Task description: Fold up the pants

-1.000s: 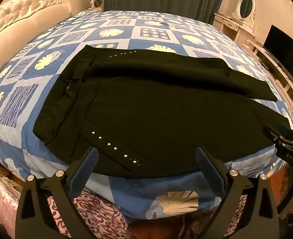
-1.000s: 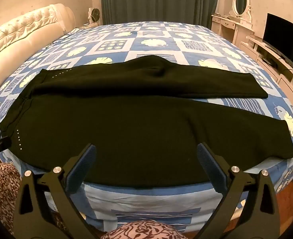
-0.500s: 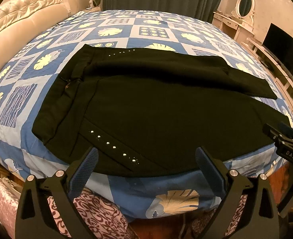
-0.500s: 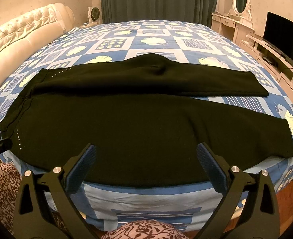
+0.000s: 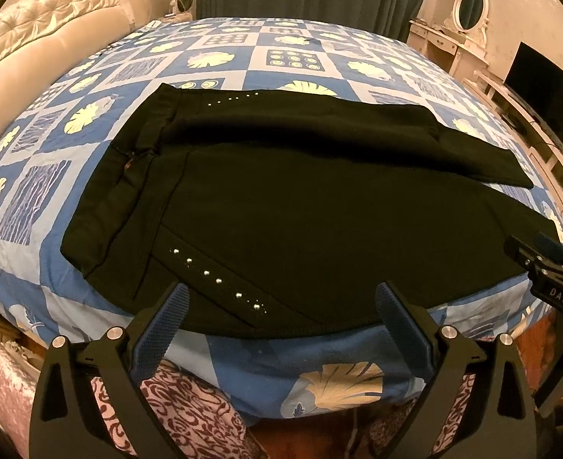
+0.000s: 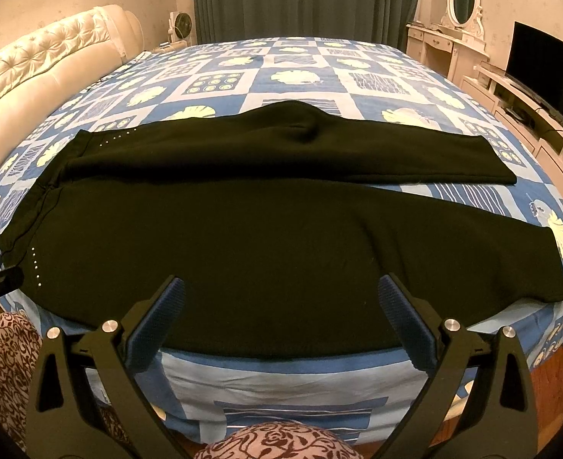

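My left gripper (image 5: 279, 302) and right gripper (image 6: 281, 298) both hang with fingers spread wide, holding nothing, at the bed's near edge. Just beyond them the black pants (image 6: 243, 237) lie flat on the blue patterned bedspread (image 6: 300, 72), waistband left, legs running right

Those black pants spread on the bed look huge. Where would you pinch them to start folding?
Probably the near edge of the black pants, coming in low from the foot of the bed. That hem line lies flat along the mattress edge just ahead of both open grippers: left gripper near the studded waist, right gripper toward the leg.
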`<state>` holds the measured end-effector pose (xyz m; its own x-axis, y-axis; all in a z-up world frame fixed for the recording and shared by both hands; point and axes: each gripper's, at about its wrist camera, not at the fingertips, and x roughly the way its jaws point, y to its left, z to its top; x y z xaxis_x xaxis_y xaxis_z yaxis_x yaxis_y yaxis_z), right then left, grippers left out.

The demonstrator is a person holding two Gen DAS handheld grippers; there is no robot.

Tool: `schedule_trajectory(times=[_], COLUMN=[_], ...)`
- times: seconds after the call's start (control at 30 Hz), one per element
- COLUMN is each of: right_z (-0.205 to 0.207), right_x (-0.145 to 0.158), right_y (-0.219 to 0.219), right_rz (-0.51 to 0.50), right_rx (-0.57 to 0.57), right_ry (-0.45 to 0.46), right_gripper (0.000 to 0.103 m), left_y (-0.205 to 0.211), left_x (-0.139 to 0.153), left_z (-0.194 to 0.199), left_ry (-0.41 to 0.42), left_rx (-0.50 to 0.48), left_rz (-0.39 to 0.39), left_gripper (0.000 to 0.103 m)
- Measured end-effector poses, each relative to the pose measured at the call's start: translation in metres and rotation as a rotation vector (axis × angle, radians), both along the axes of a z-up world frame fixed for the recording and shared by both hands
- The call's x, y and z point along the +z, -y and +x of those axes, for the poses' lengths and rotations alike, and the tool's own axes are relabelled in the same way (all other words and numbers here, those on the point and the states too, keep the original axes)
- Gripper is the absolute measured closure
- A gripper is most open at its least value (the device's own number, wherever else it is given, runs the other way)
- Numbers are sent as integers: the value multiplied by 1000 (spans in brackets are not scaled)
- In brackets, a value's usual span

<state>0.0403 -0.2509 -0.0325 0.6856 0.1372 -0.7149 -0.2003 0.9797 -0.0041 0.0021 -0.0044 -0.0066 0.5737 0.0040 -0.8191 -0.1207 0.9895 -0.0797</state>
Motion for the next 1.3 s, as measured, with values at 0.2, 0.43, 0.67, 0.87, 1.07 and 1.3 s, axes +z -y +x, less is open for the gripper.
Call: schedule_trajectory(times=[0.2,0.43,0.67,0.87,1.07,1.3], right_z=[0,0,1,-2,-1,-2], right_x=[-1,-2,-2,-5,-5,-5], right_y=[0,-1,-1,-3,-4,-5], right_rz=[-1,-2,-1,-3,-3,0], right_rx=[1,0,1,3,7,8], right_ry=[-4,-7,-7,-12,-14,-16], right_gripper=[2,2,2,2,2,2], left_y=[0,1,1,3,7,7], left_x=[0,-1,-1,-2,-2,27], left_z=[-1,0,0,0,-1,-12], left_ry=[28,20,32,22,26,171], left_rx=[1,-3,-5,-12,-30,-49], left_rz=[-10,-9,-24,-10,-10,-39], left_gripper=[6,6,6,6,6,6])
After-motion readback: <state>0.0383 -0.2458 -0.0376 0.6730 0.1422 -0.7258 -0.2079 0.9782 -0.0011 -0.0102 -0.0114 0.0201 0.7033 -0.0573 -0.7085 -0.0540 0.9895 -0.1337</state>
